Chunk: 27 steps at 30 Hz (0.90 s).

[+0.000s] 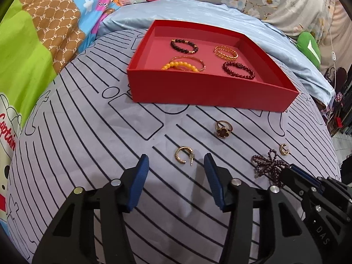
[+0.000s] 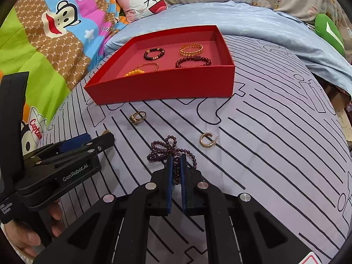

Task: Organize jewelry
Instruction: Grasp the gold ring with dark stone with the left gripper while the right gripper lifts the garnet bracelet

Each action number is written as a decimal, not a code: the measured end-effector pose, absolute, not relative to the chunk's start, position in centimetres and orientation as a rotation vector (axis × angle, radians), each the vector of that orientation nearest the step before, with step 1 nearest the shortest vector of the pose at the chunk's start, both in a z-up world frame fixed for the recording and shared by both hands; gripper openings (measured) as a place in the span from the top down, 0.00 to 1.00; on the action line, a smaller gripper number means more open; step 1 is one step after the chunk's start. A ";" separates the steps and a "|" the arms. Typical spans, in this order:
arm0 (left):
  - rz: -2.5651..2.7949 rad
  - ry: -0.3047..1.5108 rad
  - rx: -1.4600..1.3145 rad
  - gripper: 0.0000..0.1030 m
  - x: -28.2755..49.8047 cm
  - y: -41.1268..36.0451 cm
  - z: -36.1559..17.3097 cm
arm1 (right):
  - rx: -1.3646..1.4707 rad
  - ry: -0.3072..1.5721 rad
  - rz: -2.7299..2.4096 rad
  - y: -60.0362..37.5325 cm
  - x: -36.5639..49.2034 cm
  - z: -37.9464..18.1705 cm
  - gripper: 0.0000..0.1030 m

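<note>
A red box (image 1: pixel 204 92) (image 2: pixel 162 88) on the bed holds several bracelets: dark beaded (image 1: pixel 184 46), gold (image 1: pixel 226 52), maroon beaded (image 1: pixel 238 70), orange beaded (image 1: pixel 180 66). On the striped sheet lie a gold ring (image 1: pixel 223 128) (image 2: pixel 138 117), a gold hoop earring (image 1: pixel 183 155) and a second hoop earring (image 1: pixel 284 149) (image 2: pixel 206 140). My left gripper (image 1: pixel 176 160) is open, just short of the first hoop. My right gripper (image 2: pixel 175 160) is shut on a dark purple beaded string (image 2: pixel 171 151) (image 1: pixel 268 165) lying on the sheet.
Colourful cartoon quilt (image 1: pixel 33 44) lies to the left, a blue blanket (image 1: pixel 198 11) and pillows behind the box, a green plush (image 2: pixel 327 33) at right. The left gripper body (image 2: pixel 55 165) shows in the right wrist view.
</note>
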<state>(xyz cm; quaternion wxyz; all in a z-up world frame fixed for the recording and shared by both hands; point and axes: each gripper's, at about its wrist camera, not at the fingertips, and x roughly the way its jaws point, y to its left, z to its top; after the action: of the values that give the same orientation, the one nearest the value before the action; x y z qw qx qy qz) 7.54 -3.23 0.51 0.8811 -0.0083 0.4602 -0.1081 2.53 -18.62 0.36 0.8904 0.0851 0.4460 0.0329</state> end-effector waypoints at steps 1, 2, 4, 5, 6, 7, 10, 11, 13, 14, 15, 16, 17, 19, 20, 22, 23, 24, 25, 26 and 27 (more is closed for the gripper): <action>-0.233 0.962 -0.023 0.53 7.6 -3.3 0.6 | 0.178 0.925 0.067 -18.8 2.5 0.4 0.94; -0.237 0.963 -0.029 0.53 7.7 -3.3 0.6 | 0.178 0.924 0.066 -18.9 2.4 0.4 0.94; -0.254 0.961 -0.040 0.53 7.7 -3.5 0.8 | 0.187 0.922 0.061 -19.3 2.4 0.5 0.94; -0.263 0.958 -0.037 0.53 7.8 -3.7 1.0 | 0.191 0.920 0.058 -19.5 2.4 0.6 0.94; -0.271 0.955 -0.037 0.53 7.8 -3.9 1.1 | 0.193 0.919 0.056 -19.7 2.4 0.6 0.94; -0.279 0.952 -0.036 0.53 7.8 -4.2 1.2 | 0.197 0.918 0.054 -19.8 2.4 0.7 0.94; -0.301 0.946 -0.027 0.53 8.2 -5.3 1.5 | 0.205 0.917 0.051 -20.2 2.4 0.8 0.94; -0.307 0.947 -0.023 0.53 8.4 -5.7 1.4 | 0.207 0.917 0.052 -20.2 2.4 0.8 0.94; -0.318 0.950 -0.014 0.53 8.8 -6.5 1.3 | 0.208 0.917 0.051 -20.2 2.5 0.9 0.94; -0.323 0.950 -0.010 0.53 9.0 -6.8 1.3 | 0.208 0.917 0.050 -20.2 2.5 1.0 0.94; -0.331 0.950 -0.003 0.53 9.1 -7.2 1.2 | 0.210 0.918 0.052 -20.2 2.5 1.0 0.94; -0.333 0.950 0.003 0.53 9.2 -7.5 1.2 | 0.209 0.918 0.053 -20.2 2.5 0.9 0.94; -0.332 0.951 0.007 0.54 9.3 -7.8 1.1 | 0.211 0.919 0.054 -20.2 2.5 0.9 0.94; -0.352 0.969 0.002 0.71 9.7 -8.2 0.8 | 0.214 0.921 0.057 -20.2 2.6 0.9 0.94; -0.352 0.973 0.000 0.72 9.8 -8.3 0.7 | 0.217 0.922 0.058 -20.2 2.7 0.8 0.94; -0.351 0.968 0.005 0.81 9.8 -8.4 0.7 | 0.221 0.923 0.060 -20.3 2.8 0.7 0.94; -0.357 0.970 0.001 0.84 9.9 -8.4 0.7 | 0.223 0.923 0.061 -20.3 2.8 0.7 0.94; -0.360 0.974 -0.006 0.86 10.0 -8.4 0.6 | 0.225 0.923 0.062 -20.3 2.8 0.6 0.94; -0.362 0.973 -0.009 0.86 10.0 -8.4 0.6 | 0.228 0.923 0.062 -20.4 2.8 0.6 0.94; -0.362 0.973 -0.007 0.86 10.1 -8.4 0.6 | 0.228 0.923 0.063 -20.4 2.8 0.6 0.94; -0.361 0.971 -0.006 0.86 10.1 -8.3 0.7 | 0.229 0.923 0.063 -20.4 2.8 0.6 0.94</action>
<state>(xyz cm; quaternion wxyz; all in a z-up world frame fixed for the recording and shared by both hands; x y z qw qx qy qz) 10.07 -8.34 0.66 0.8688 -0.0027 0.4642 -0.1726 2.81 -20.37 0.56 0.8887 0.1100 0.4440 0.0304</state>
